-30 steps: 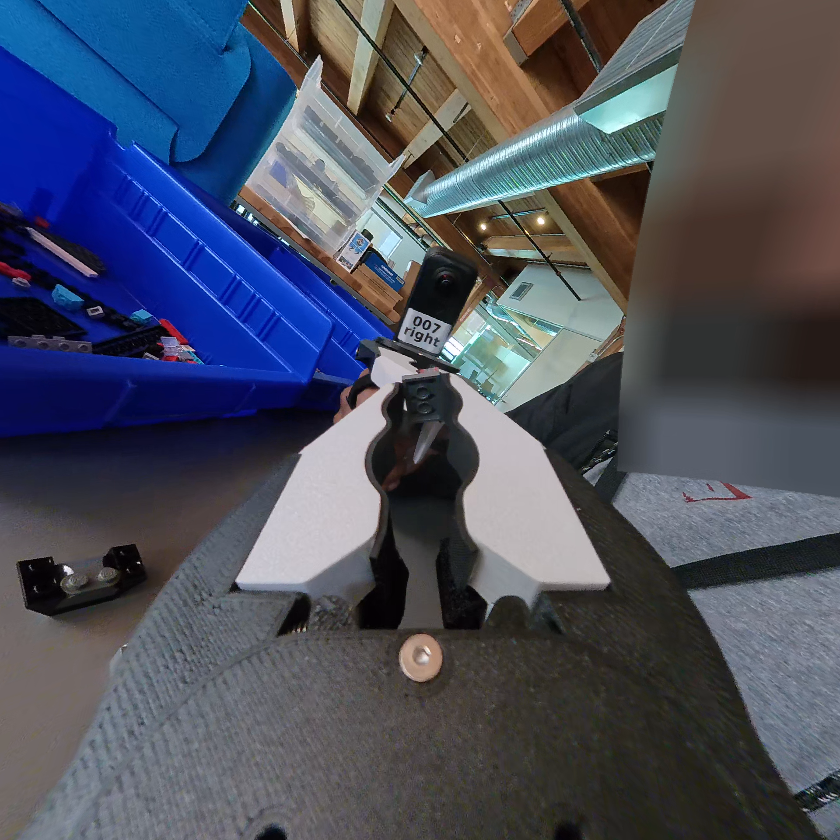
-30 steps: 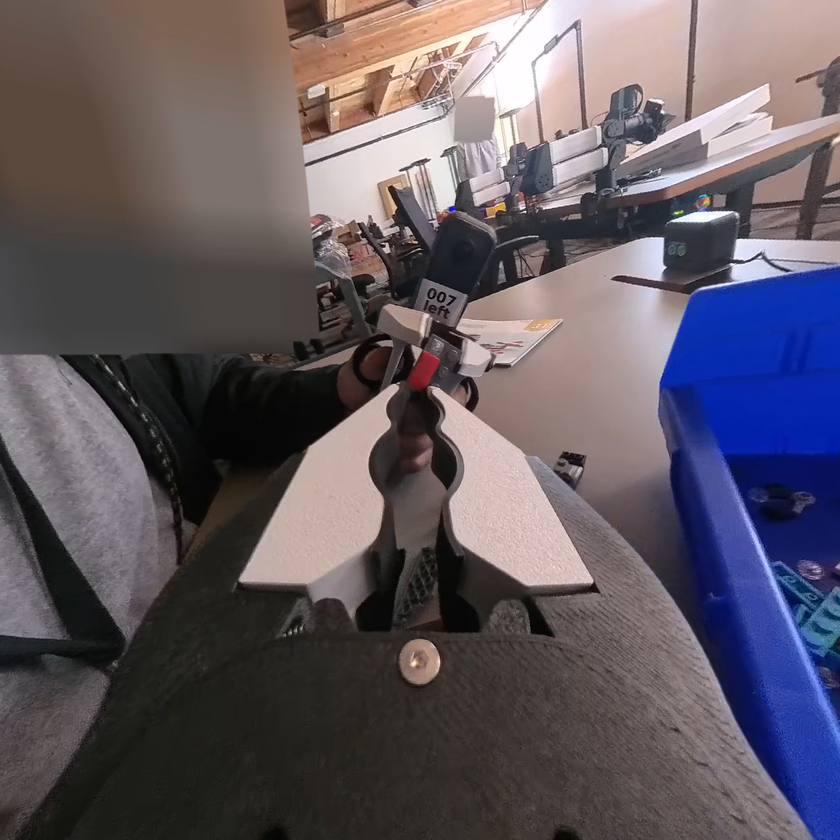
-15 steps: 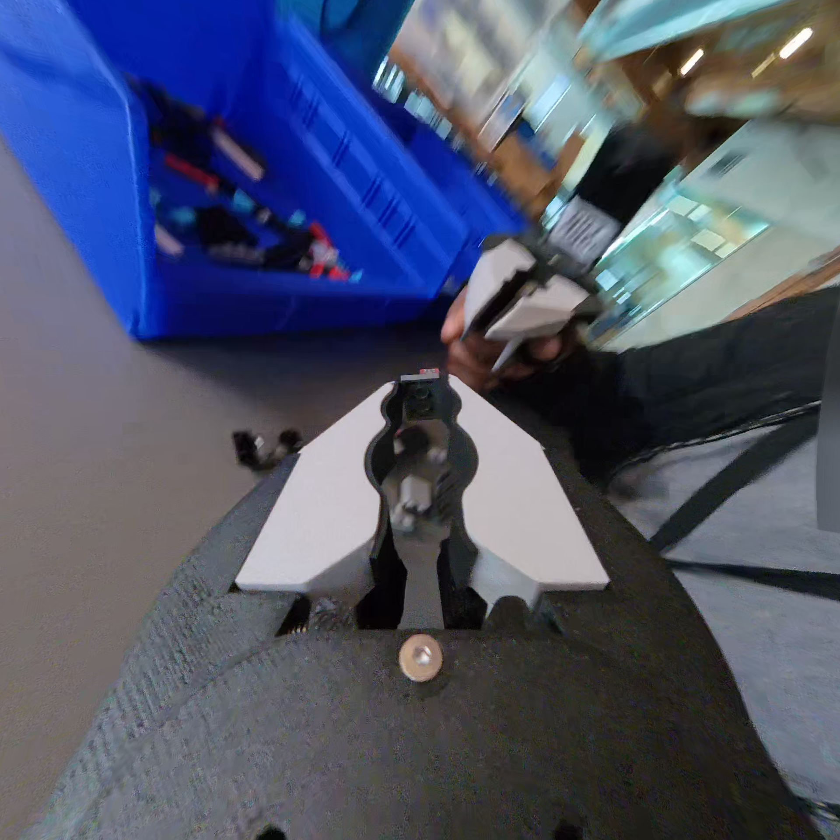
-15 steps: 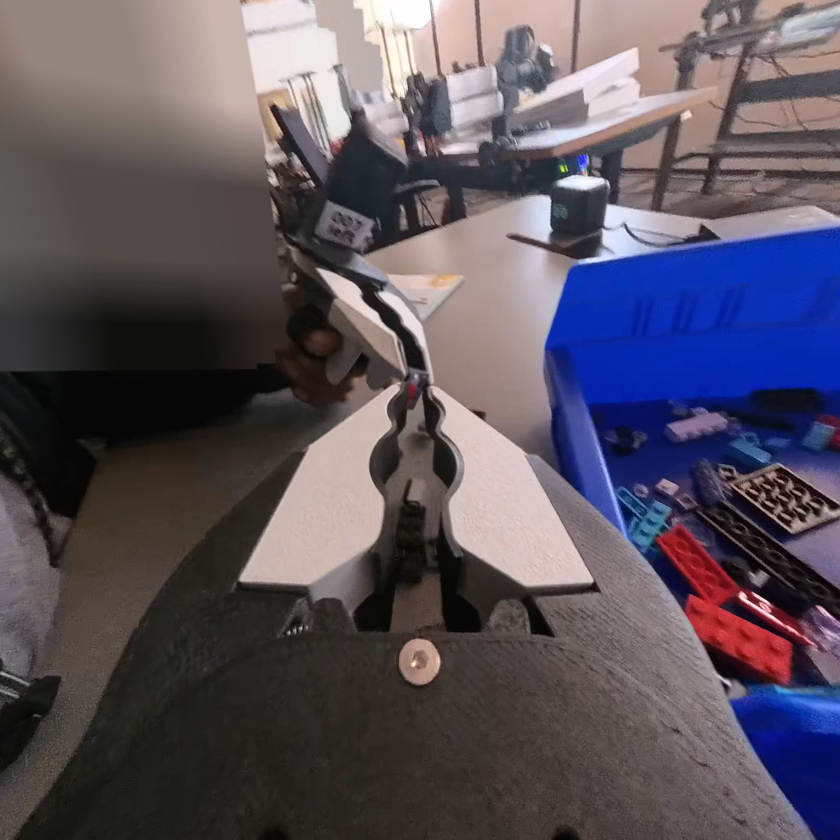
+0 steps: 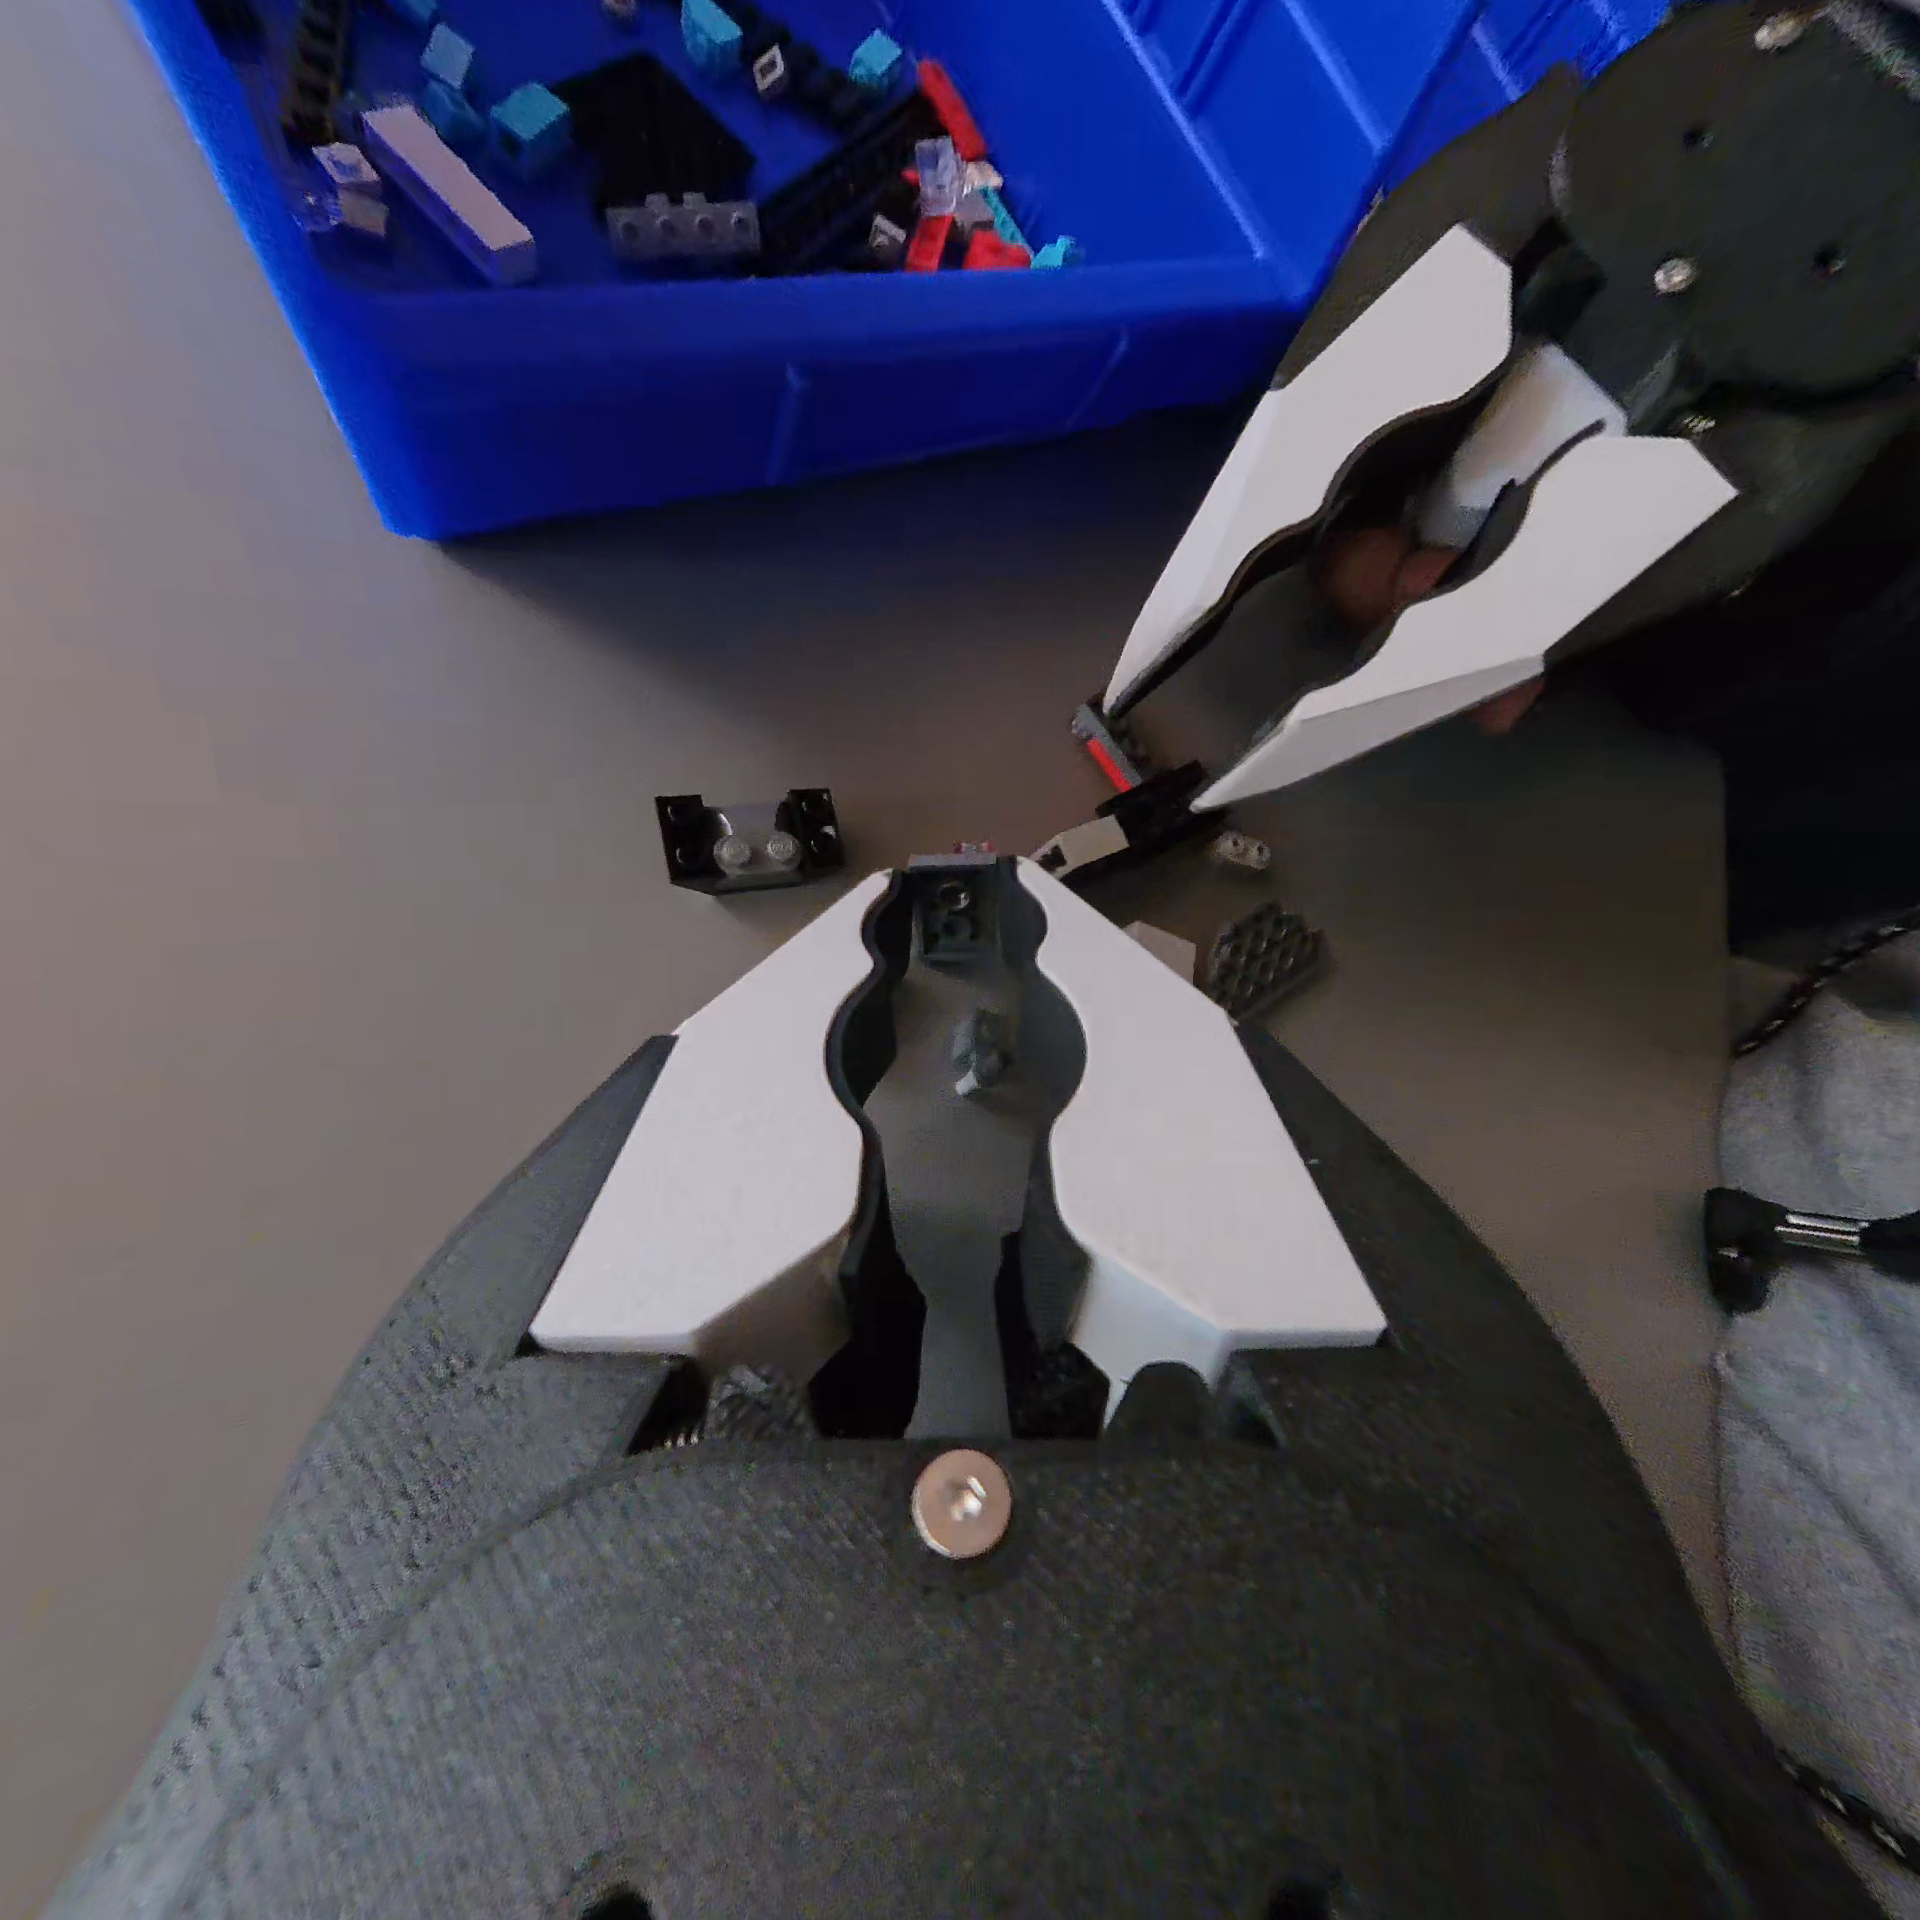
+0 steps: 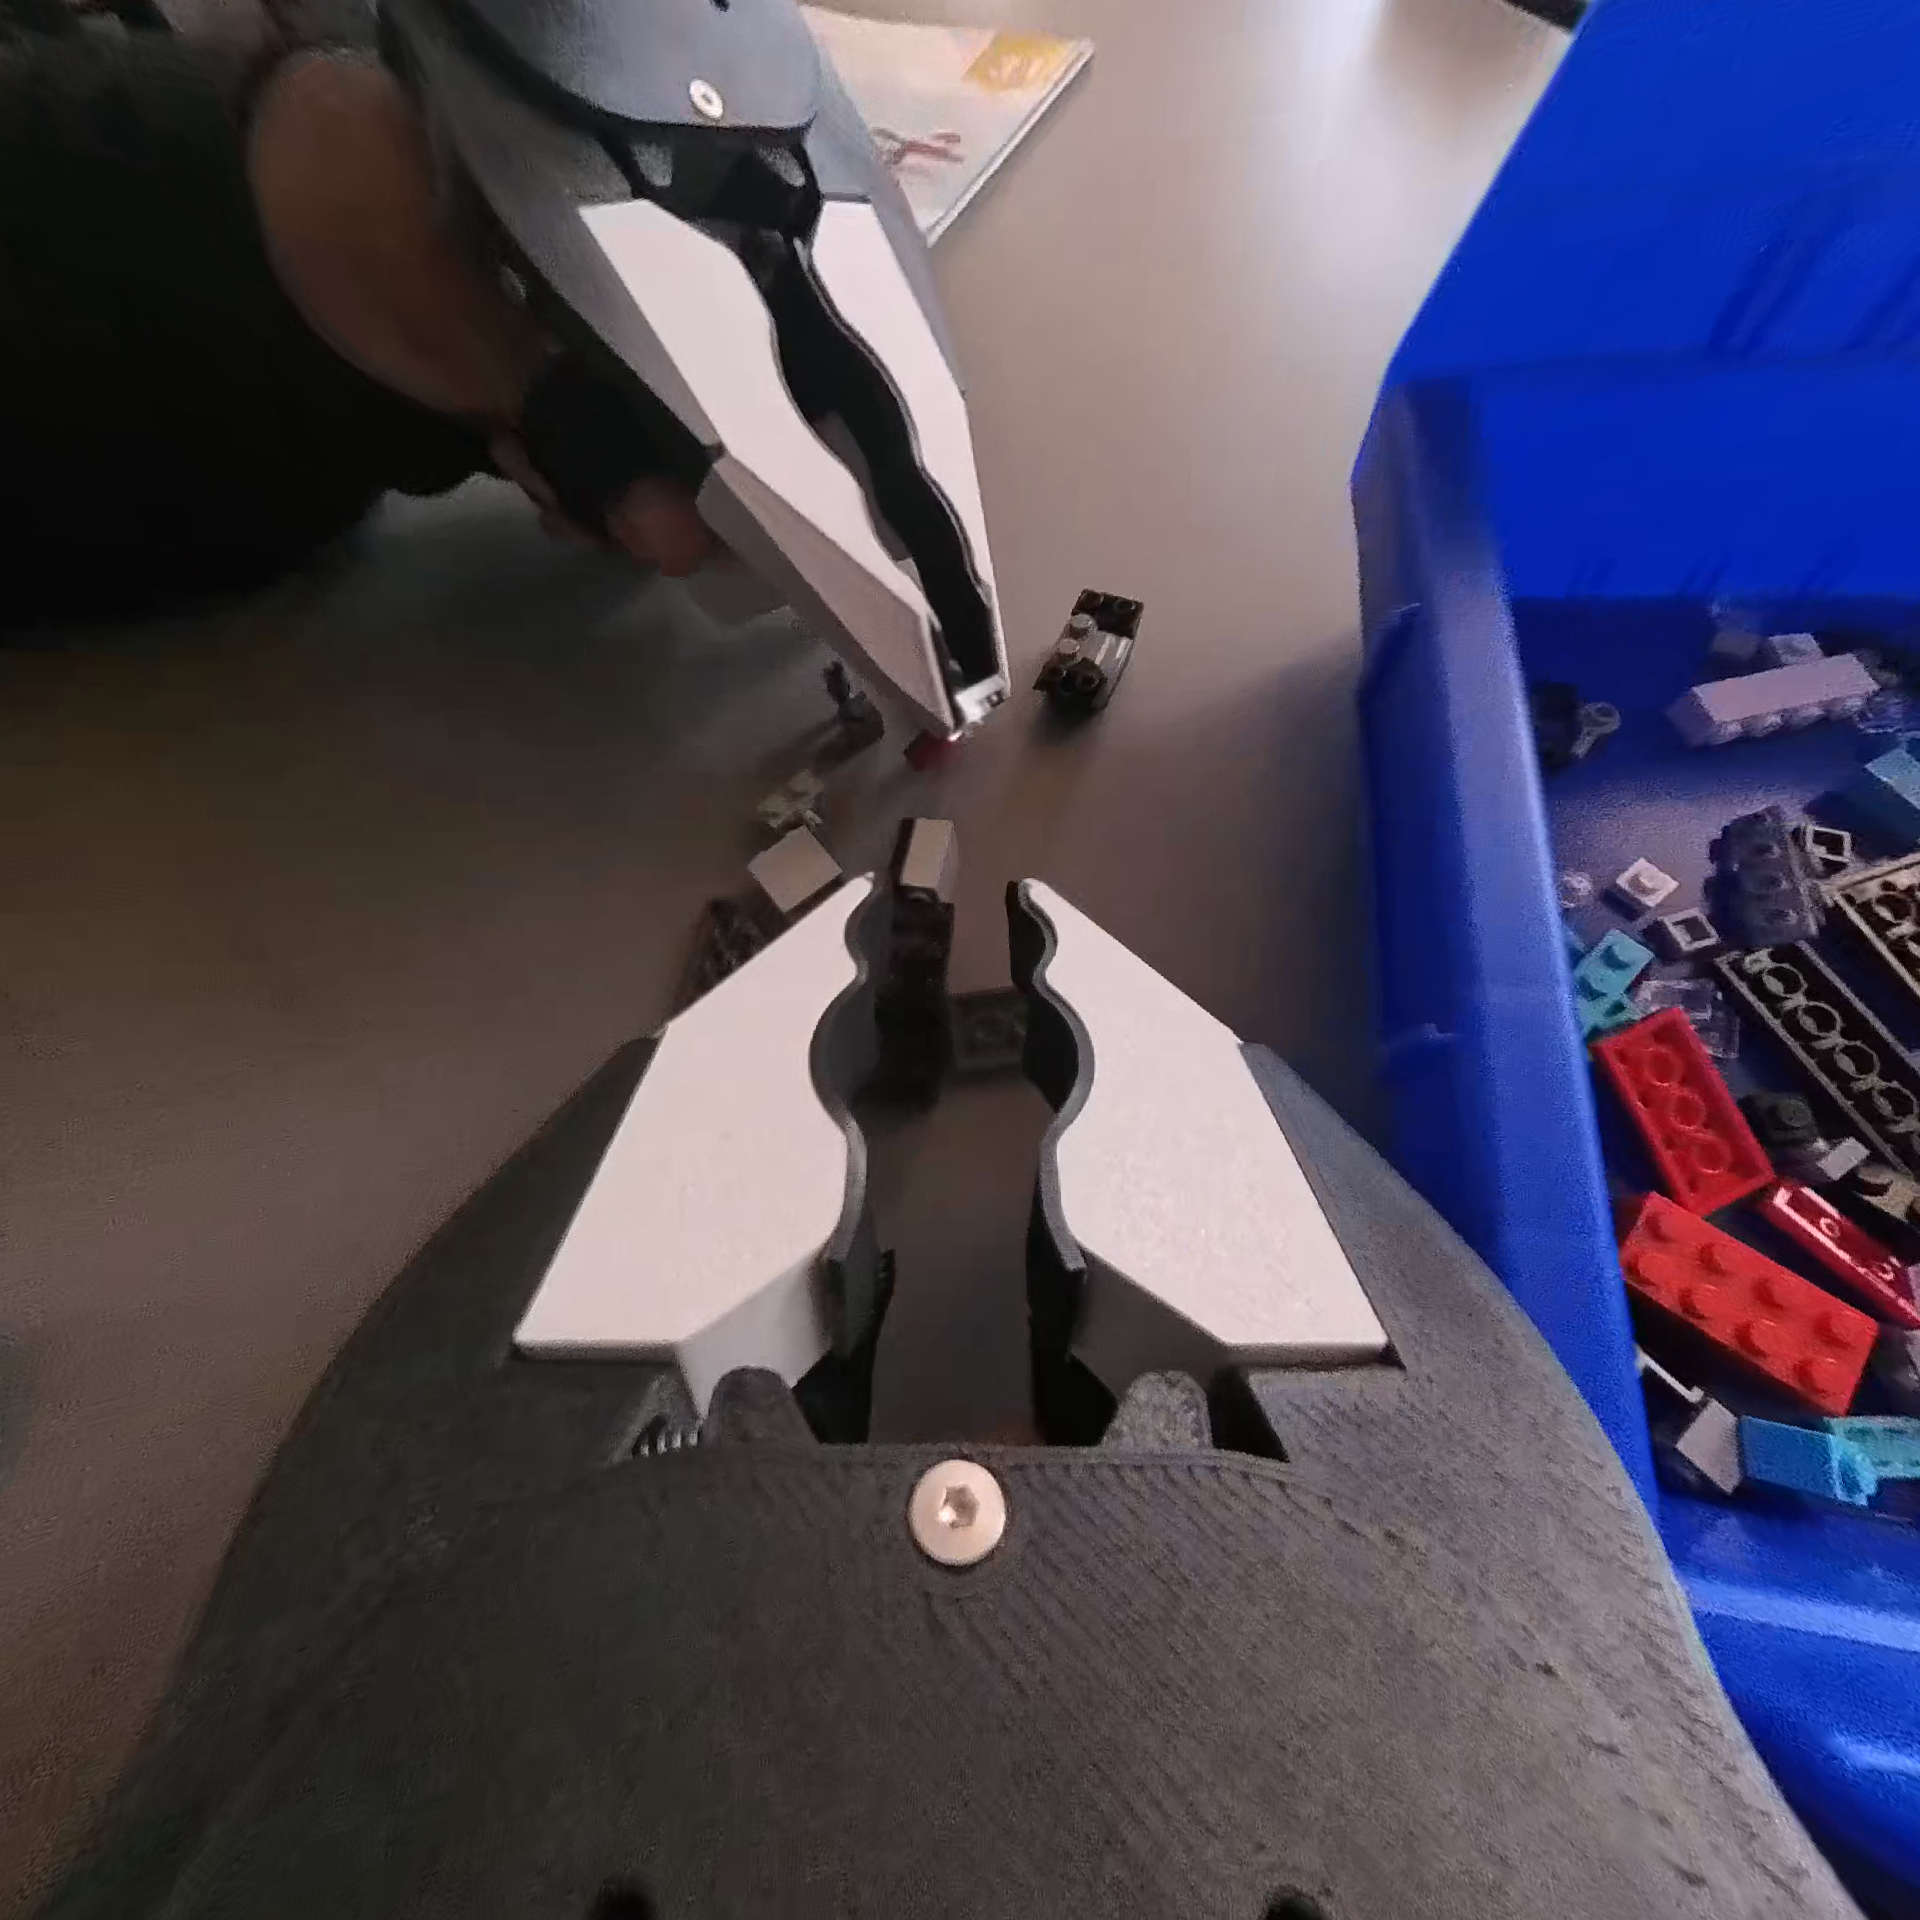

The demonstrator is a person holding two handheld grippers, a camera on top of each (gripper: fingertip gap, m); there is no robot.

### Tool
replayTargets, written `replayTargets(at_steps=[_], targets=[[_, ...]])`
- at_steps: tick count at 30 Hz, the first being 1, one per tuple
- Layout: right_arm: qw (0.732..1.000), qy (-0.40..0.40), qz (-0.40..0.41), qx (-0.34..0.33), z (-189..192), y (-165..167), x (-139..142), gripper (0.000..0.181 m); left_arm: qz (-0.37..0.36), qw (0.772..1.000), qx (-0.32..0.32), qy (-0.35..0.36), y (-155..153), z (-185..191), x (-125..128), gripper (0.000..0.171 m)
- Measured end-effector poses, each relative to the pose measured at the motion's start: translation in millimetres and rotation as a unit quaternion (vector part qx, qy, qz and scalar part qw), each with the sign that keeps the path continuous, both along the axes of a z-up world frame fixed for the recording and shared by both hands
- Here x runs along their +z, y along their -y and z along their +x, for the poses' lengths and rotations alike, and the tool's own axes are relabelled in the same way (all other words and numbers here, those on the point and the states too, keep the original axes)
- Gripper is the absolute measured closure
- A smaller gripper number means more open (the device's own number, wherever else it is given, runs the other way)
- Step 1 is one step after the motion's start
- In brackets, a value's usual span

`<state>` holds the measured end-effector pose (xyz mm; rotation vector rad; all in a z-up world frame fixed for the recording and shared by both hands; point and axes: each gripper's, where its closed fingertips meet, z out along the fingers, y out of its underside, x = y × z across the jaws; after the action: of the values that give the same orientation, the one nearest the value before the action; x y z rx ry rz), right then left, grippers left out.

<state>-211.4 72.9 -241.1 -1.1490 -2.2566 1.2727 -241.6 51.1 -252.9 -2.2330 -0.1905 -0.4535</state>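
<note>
Grey brick pinched at tips of left gripper, jaws nearly closed, pitched down just above table. Small hard plastic, judged light, stiff, bit slippery; flat sides best gripped. Right gripper parted somewhat, angled down from right; dark piece seen beside its left finger, contact can't be told. Black-grey assembly left of tips; blue bin far side.

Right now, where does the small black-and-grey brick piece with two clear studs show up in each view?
Left wrist view: the black-and-grey brick piece lies on the table, left of centre, just past the left claw.
Right wrist view: the piece lies above centre, right of the left claw's tip.
Shared landmark: the blue bin.
</note>
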Motion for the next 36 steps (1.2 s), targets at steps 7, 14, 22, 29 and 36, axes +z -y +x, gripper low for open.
replayTargets(at_steps=[7,14,22,29,36], targets=[[0.999,0.008,0.044,0.026,6.6,6.2,-11.5,0.153,-0.013,1.000,0.003,-0.019,0.0,-0.4,-4.3,0.154],[0.998,0.005,0.056,0.012,4.1,0.1,-12.9,0.153,0.000,1.000,0.014,-0.003,-0.6,-4.2,0.5,0.152],[0.999,0.009,0.043,0.030,10.5,-4.0,-4.3,0.150,0.017,1.000,0.009,0.009,-1.1,-4.2,6.5,0.149],[0.996,0.021,0.073,0.049,15.5,1.9,-18.8,0.156,0.021,1.000,0.009,0.015,-1.5,-4.0,7.4,0.149],[0.998,0.016,0.045,0.039,12.0,0.2,-10.6,0.163,0.023,1.000,0.010,0.017,-1.9,-4.3,8.1,0.149]])
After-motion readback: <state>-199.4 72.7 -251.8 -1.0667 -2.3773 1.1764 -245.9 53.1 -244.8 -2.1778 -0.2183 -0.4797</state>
